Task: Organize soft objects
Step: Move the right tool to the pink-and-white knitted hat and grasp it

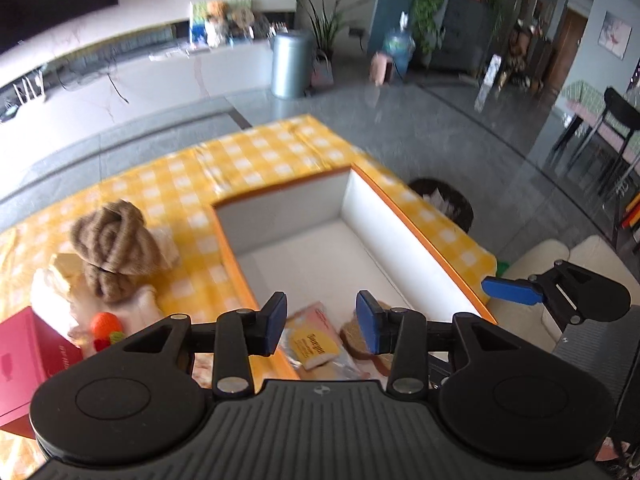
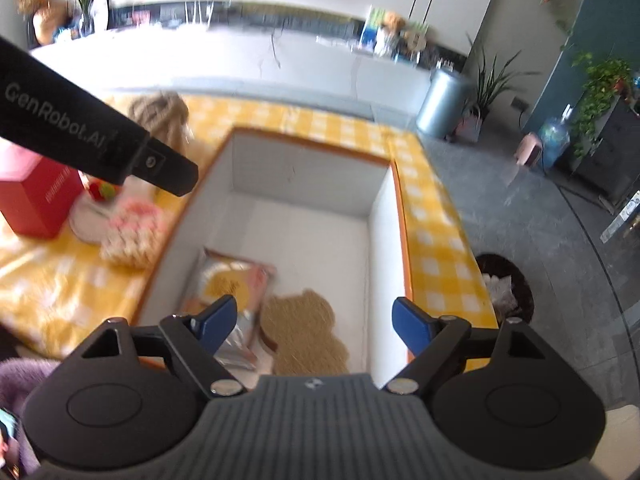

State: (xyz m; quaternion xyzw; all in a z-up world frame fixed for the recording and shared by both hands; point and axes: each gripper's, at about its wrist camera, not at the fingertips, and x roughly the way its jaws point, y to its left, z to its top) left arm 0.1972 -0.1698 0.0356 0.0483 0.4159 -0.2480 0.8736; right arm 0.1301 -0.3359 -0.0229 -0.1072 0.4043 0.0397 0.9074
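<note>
Two handheld grippers hang over a large open box [image 2: 312, 200] with white inner walls and an orange rim. The box sits on a bench covered in a yellow and white checked cloth [image 1: 248, 160].

The left gripper [image 1: 322, 322] has its blue-padded fingers [image 1: 368, 322] parted, with nothing between them. It hangs above the near left corner of the box. The right gripper [image 2: 314, 322] has its fingers [image 2: 412, 326] spread wide, also empty, above the near end of the box.

Two soft things lie on the box floor at its near end. One is a flat packet [image 2: 232, 280] with a yellow and pink print and a silvery edge. Just beside it, on the right, lies a flat brown piece shaped like a bear [image 2: 304, 332].

More things lie on the cloth to the left of the box. A thick knot of brown rope [image 1: 110, 246] rests on pale cloth items. Near it are a small orange knitted toy [image 1: 106, 326], a pink and cream knitted piece [image 2: 132, 236] and a red carton [image 1: 24, 360].

On the floor to the right of the bench stands a dark waste basket [image 2: 506, 292] holding crumpled paper.
</note>
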